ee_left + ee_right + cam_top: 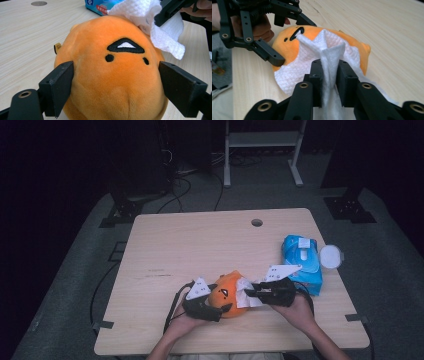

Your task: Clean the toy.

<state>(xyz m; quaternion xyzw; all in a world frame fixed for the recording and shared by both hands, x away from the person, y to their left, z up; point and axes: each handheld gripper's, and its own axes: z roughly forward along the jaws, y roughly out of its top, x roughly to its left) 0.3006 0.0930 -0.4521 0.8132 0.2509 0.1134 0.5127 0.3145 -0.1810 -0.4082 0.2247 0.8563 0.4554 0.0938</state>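
In the high view, the left claw (220,309) grips an orange plush (227,295) near the front of the desk (200,245), while the right claw (256,292) brings a white tissue (245,295) against it. The left claw view shows both jaws pressed on the plush's sides. The right claw view shows narrow jaws pinching the tissue, which drapes over the plush.

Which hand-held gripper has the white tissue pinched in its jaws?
The right hand-held gripper: the white tissue is between its jaws, while the left hand-held gripper straddles the orange plush toy.
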